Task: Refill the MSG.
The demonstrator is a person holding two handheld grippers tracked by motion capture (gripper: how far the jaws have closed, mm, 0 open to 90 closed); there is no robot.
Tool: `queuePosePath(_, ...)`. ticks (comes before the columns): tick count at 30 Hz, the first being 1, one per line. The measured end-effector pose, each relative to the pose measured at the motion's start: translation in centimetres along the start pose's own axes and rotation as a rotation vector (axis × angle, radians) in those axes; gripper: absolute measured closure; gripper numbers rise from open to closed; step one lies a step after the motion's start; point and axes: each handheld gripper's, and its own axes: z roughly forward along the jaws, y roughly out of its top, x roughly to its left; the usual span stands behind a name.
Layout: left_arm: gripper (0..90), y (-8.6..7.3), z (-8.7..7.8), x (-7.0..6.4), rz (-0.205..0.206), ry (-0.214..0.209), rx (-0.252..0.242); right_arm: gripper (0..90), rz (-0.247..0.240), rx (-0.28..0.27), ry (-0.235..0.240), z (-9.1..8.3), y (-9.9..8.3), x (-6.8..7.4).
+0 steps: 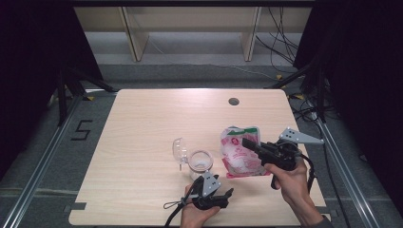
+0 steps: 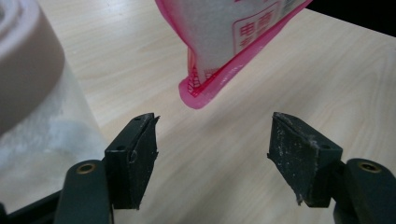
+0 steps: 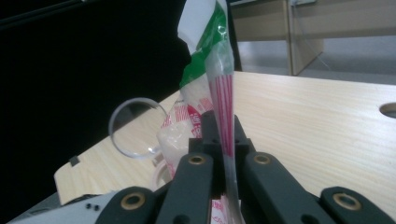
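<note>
The right gripper (image 1: 248,142) has its jaws pressed together on the edge of a pink-and-white refill pouch (image 1: 239,152), and the right hand (image 1: 291,178) grips its handle at the near right of the counter (image 1: 142,123). In the right gripper view the pouch (image 3: 219,84) rises upright out of the closed jaws, its red-striped seam pinched between them and a green band showing higher up. In the high view the pouch sits right of centre, its white fill visible through the film.

The left gripper (image 1: 214,197) is held by the left hand (image 1: 195,213) at the near edge of the counter, and its jaws stand well apart with nothing between them. In the left gripper view the bare wood of the counter shows between the two black jaws, and the pink bottom corner of the pouch (image 2: 205,88) hangs just beyond them, clear of the wood.

Just far of the left gripper stands a clear glass jar (image 1: 199,164) with white powder in it; in the left gripper view the jar (image 2: 42,121) is close at the left of the jaws. Its clear hinged lid (image 1: 179,149) is tipped open to the jar's left.

A round cable hole (image 1: 233,101) lies in the counter's far part.
</note>
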Motion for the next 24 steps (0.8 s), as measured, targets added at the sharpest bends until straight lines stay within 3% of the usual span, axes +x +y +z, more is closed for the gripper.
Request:
queuePosePath(1, 31.8, 0.2, 0.1, -0.1, -0.008, 0.008, -0.010, 90.0, 0.029, 0.005, 0.011, -0.2, 0.2, 0.4)
queuePosePath(2, 32.0, 0.4, 0.1, 0.0, 0.005, 0.011, 0.000, 90.0, 0.002, -0.008, 0.013, -0.3, 0.6, 0.4)
queuePosePath(4, 32.5, 0.7, 0.5, -0.4, 0.008, 0.021, -0.018, 90.0, 0.010, -0.004, 0.026, -0.7, 1.1, 1.1)
queuePosePath(5, 32.5, 0.8, 0.6, -0.4, 0.021, 0.027, -0.004, 90.0, -0.007, -0.010, 0.029, -0.7, 1.3, 1.2)
queuePosePath(7, 32.5, 0.9, 1.0, -0.7, 0.018, 0.035, -0.023, 90.0, 0.012, -0.006, 0.048, -1.1, 1.8, 2.1)
queuePosePath(9, 34.2, 0.9, 1.2, -1.0, 0.017, 0.055, -0.051, 90.0, -0.025, -0.005, 0.056, -1.1, 2.0, 2.5)
queuePosePath(12, 41.1, 0.9, 1.1, -1.3, 0.032, 0.057, -0.087, 90.0, -0.039, -0.003, 0.063, -0.9, 1.9, 2.8)
queuePosePath(15, 54.7, 0.9, 0.9, -1.6, 0.053, 0.059, -0.119, 90.0, -0.042, 0.010, 0.076, -0.7, 1.7, 3.1)
queuePosePath(16, 59.3, 0.8, 0.9, -1.7, 0.048, 0.067, -0.132, 90.0, -0.025, 0.019, 0.077, -0.6, 1.6, 3.3)
queuePosePath(17, 63.0, 0.8, 0.8, -1.7, 0.046, 0.074, -0.137, 90.0, -0.037, 0.023, 0.082, -0.5, 1.6, 3.2)
queuePosePath(19, 66.0, 0.8, 0.9, -1.8, 0.046, 0.070, -0.143, 90.0, -0.052, 0.023, 0.066, -0.3, 1.6, 3.2)
queuePosePath(20, 66.8, 0.7, 0.9, -1.8, 0.048, 0.067, -0.147, 90.0, -0.033, 0.028, 0.071, -0.2, 1.7, 3.3)
queuePosePath(23, 68.6, 0.7, 1.1, -1.8, 0.050, 0.041, -0.152, 90.0, -0.036, 0.047, 0.064, 0.1, 2.0, 3.3)
queuePosePath(24, 69.3, 0.7, 1.1, -1.8, 0.060, 0.040, -0.148, 90.0, -0.083, 0.041, 0.051, 0.4, 2.1, 3.1)
